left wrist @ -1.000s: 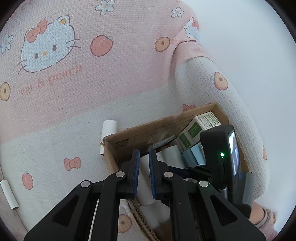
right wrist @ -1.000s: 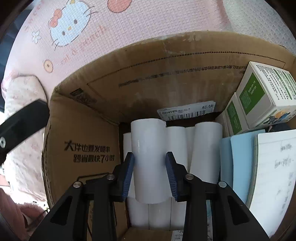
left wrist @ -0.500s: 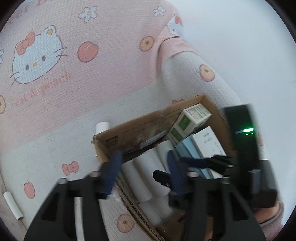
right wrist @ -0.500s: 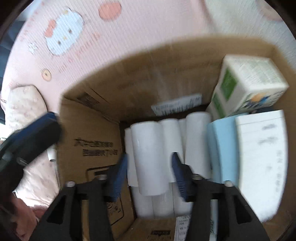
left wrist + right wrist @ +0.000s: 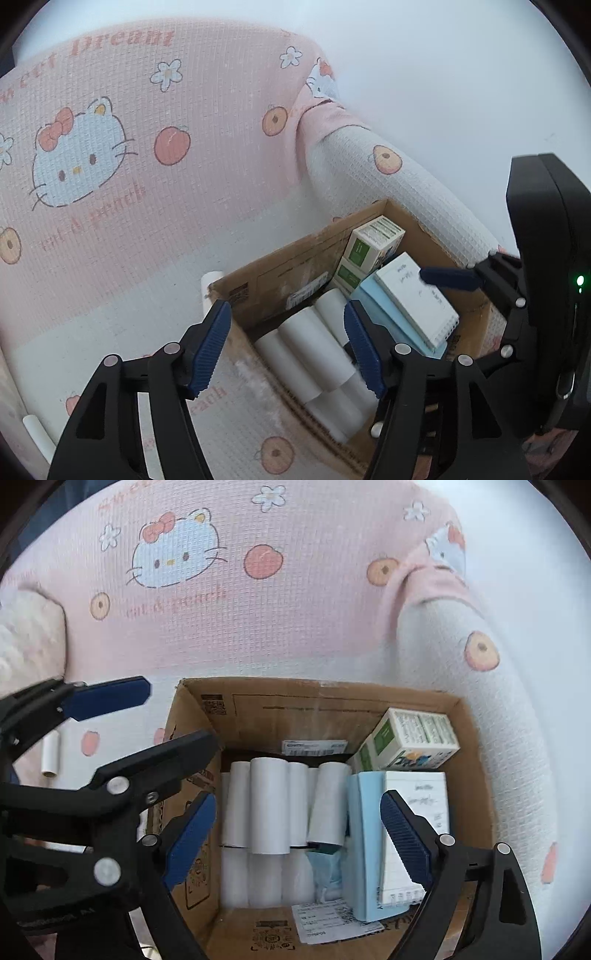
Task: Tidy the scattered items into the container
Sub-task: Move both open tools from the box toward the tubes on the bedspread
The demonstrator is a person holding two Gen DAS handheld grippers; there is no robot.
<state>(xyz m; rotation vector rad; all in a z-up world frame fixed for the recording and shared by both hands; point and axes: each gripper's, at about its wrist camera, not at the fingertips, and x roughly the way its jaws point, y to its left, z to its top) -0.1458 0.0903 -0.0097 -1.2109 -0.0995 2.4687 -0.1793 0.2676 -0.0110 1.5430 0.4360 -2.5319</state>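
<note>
A cardboard box (image 5: pixel 258 709) sits on the sofa seat by the armrest. It holds several white rolls (image 5: pixel 269 808), two green-and-white cartons (image 5: pixel 410 738), a white notebook (image 5: pixel 417 834) and a blue book (image 5: pixel 365 834). My right gripper (image 5: pixel 299 843) is open and empty above the box. My left gripper (image 5: pixel 288 347) is open and empty over the box's left wall (image 5: pixel 258 354); it shows in the right wrist view (image 5: pixel 147 716). A loose white roll (image 5: pixel 208 291) lies behind the box's corner. Another white roll (image 5: pixel 50 753) lies on the seat to the left.
The sofa has a pink and white Hello Kitty cover (image 5: pixel 110 166). Its padded armrest (image 5: pixel 406 192) runs along the box's right side. A white wall (image 5: pixel 443 74) stands behind. A further white roll (image 5: pixel 37 432) lies at the seat's left edge.
My right gripper let go of the white roll, opened wide and pulled up out of the box. My left gripper opened from shut and rose.
</note>
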